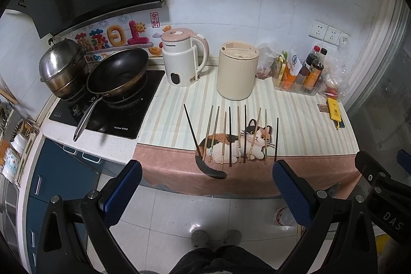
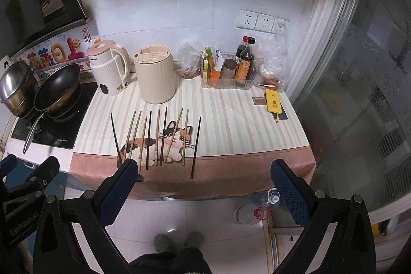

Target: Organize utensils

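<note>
Left tool [image 1: 206, 190] and right tool [image 2: 204, 190] both spread apart and empty, held short of the bench [image 2: 244, 120], chopsticks [image 2: 164, 138] lying in a row on the cat-print cloth [image 2: 231, 161], just in front of the cream holder [image 2: 156, 75], kettle [image 2: 109, 68] beside that holder

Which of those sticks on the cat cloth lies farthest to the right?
The dark brown chopstick, lying alone right of the cat picture with a clear gap from the rest; the chopsticks beside it are pale bamboo.
</note>
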Tool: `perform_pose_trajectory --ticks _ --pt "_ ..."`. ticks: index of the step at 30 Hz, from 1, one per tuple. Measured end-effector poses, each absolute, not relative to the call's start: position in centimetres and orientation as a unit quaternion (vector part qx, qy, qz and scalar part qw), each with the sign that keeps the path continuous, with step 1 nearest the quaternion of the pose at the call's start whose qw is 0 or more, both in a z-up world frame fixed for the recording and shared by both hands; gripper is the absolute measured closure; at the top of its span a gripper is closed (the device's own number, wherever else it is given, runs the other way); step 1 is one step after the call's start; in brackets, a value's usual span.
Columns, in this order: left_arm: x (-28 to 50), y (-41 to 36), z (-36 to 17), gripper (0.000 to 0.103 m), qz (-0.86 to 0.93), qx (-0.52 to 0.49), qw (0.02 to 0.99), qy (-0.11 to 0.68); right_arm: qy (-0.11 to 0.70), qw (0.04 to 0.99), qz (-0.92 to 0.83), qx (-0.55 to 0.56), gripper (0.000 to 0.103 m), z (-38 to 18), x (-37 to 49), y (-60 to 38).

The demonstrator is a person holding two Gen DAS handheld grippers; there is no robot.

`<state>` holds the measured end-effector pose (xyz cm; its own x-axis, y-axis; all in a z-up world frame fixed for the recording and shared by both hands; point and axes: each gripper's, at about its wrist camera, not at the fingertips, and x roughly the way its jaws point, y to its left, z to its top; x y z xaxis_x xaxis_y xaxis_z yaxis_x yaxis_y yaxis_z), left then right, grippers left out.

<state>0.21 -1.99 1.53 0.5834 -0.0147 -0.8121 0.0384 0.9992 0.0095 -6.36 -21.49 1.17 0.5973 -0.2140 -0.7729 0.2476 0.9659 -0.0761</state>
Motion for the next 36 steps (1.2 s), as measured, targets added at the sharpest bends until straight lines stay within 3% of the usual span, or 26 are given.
perform_pose_trajectory --ticks 18,27,30,32,35,36 --pt "3.4 -2.0 0.6 0.0 0.025 0.019 0.907 0.42 0.414 0.901 -0.124 0.033 0.0 1.2 -4.1 -22.9" --pt "10.9 -0.1 -6.4 0.0 0.106 0.039 0.895 0.431 0.427 0.897 -0.096 0.056 0.0 -5.9 3.6 -26.3" --pt "13.8 0.9 -9.5 0.0 0.12 0.044 0.878 0.461 0.456 0.884 -0.087 0.062 0.013 -9.4 6.9 -26.8" --pt "15.9 1.8 -11.9 0.0 0.126 0.043 0.865 0.483 0.48 0.871 -0.075 0.072 0.035 -11.8 9.0 -27.1" --pt "19.5 3.5 -16.7 0.0 0.121 0.027 0.832 0.54 0.511 0.854 -0.063 0.08 0.057 -15.7 12.1 -27.1" --pt "20.2 4.0 -18.1 0.001 0.118 0.022 0.823 0.555 0.522 0.847 -0.061 0.085 0.06 -16.9 13.2 -27.0"
